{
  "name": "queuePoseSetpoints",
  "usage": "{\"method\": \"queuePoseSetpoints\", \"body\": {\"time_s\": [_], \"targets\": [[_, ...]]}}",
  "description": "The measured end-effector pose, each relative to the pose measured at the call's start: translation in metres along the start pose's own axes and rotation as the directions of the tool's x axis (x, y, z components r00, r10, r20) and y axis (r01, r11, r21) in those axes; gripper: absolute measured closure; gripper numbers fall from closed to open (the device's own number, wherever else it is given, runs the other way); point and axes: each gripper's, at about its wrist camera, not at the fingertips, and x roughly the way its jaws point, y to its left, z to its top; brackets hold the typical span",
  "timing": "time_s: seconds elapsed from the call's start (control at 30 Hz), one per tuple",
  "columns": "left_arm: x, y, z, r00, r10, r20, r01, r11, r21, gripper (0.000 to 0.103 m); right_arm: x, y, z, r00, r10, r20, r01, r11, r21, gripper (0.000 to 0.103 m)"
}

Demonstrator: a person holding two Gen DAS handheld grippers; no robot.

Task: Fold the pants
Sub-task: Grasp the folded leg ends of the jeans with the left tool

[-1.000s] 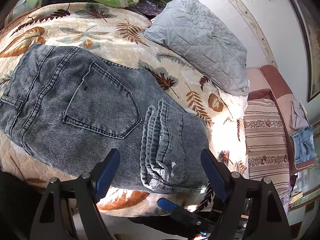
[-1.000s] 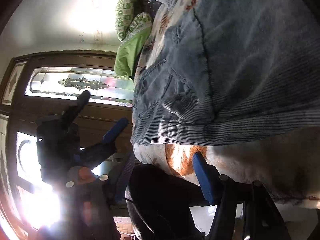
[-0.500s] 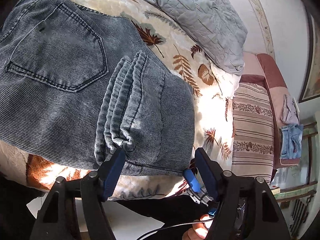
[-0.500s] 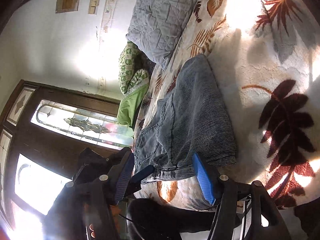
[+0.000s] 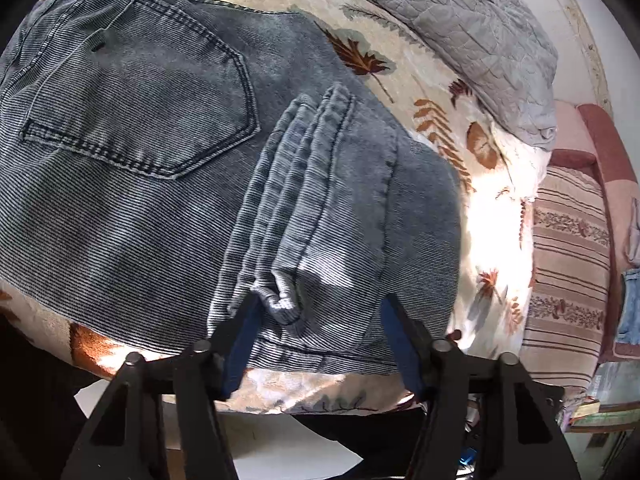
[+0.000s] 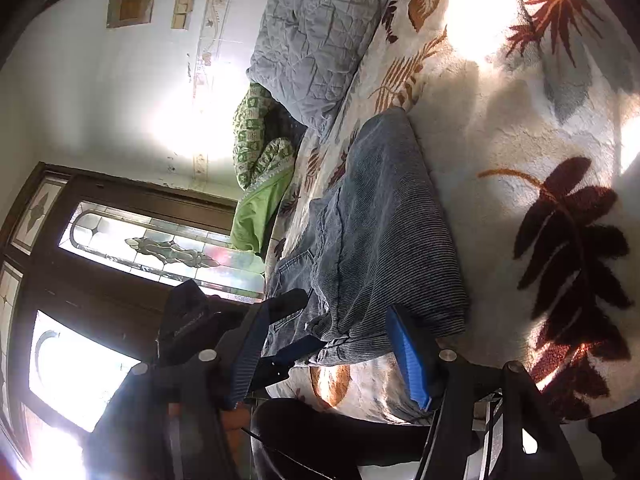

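Observation:
Grey-blue ribbed jeans [image 5: 168, 184] lie folded on a leaf-patterned bedspread [image 5: 492, 216], back pocket up, with the leg hems stacked on the right half. My left gripper [image 5: 320, 332] is open and straddles the near edge of the folded leg hems, with the cloth between its blue fingers [image 5: 240, 340]. In the right wrist view the jeans [image 6: 380, 240] show side-on. My right gripper [image 6: 332, 344] is open at their near corner, touching nothing I can tell. The left gripper's blue fingertip [image 6: 300, 350] shows at the jeans' edge there.
A grey quilted pillow [image 5: 460, 28] lies at the bed's far side, also in the right wrist view [image 6: 320, 40]. A green blanket pile [image 6: 260, 184] sits beyond the jeans. A striped pink sofa [image 5: 572, 264] stands right of the bed. The bed's near edge [image 5: 320, 392] is just below my fingers.
My left gripper has moved closer and down onto the near edge of the folded leg hems. The right gripper has stayed nearly still since half a second ago, after swinging back from the jeans.

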Motion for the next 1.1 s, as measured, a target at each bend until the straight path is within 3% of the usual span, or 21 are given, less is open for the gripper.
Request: {"method": "queuePoseSetpoints", "body": {"time_s": [0.03, 0.07, 0.13, 0.37, 0.5, 0.63, 0.8, 0.87, 0.9, 0.93, 1.0, 1.1], "targets": [[0.000, 0.002, 0.000, 1.000, 0.019, 0.004, -0.019, 1.000, 0.002, 0.069, 0.000, 0.001, 0.000, 1.000, -0.003, -0.001, 0.003, 1.000, -0.004, 0.039], [0.000, 0.006, 0.001, 1.000, 0.019, 0.004, -0.019, 1.000, -0.001, 0.089, -0.002, 0.001, 0.000, 1.000, -0.008, 0.001, 0.008, 1.000, -0.008, 0.039], [-0.003, 0.016, 0.001, 1.000, -0.007, 0.006, 0.008, 1.000, -0.020, 0.092, -0.004, 0.001, 0.000, 1.000, -0.012, 0.009, 0.012, 1.000, -0.014, 0.039], [-0.041, 0.011, -0.024, 0.989, -0.022, 0.145, 0.015, 0.999, 0.052, 0.092, -0.001, 0.003, -0.001, 0.999, -0.051, 0.007, 0.051, 0.998, -0.034, 0.039], [-0.015, 0.025, -0.023, 0.996, 0.009, 0.087, -0.011, 1.000, 0.021, 0.092, -0.001, 0.009, -0.002, 0.997, -0.082, 0.000, 0.082, 0.995, -0.058, 0.039], [-0.016, 0.026, -0.024, 0.995, 0.005, 0.099, -0.009, 0.999, 0.036, 0.092, -0.014, 0.031, 0.003, 0.995, -0.089, 0.046, 0.093, 0.990, -0.105, 0.039], [-0.013, 0.028, -0.024, 0.995, -0.011, 0.097, 0.008, 1.000, 0.030, 0.092, 0.005, 0.050, 0.021, 0.998, -0.069, -0.008, 0.068, 0.991, -0.115, 0.039], [-0.013, 0.028, -0.023, 0.996, -0.019, 0.093, 0.016, 0.999, 0.031, 0.092, 0.023, 0.032, 0.023, 0.984, -0.160, -0.079, 0.157, 0.987, -0.046, 0.039], [-0.014, 0.031, -0.023, 0.996, -0.024, 0.089, 0.022, 0.999, 0.031, 0.092, 0.031, 0.017, 0.021, 0.961, -0.245, -0.128, 0.245, 0.969, -0.017, 0.039], [-0.014, 0.031, -0.023, 0.996, -0.031, 0.086, 0.029, 0.999, 0.032, 0.091, 0.034, 0.004, 0.016, 0.949, -0.270, -0.164, 0.274, 0.962, 0.003, 0.050], [-0.016, 0.031, -0.023, 0.996, -0.039, 0.083, 0.036, 0.999, 0.038, 0.090, 0.024, -0.007, 0.012, 0.958, -0.250, -0.141, 0.257, 0.966, 0.033, 0.060], [-0.026, 0.024, -0.023, 0.994, -0.046, 0.098, 0.042, 0.998, 0.052, 0.089, 0.026, -0.007, 0.014, 0.949, -0.268, -0.166, 0.278, 0.960, 0.035, 0.061]]}}
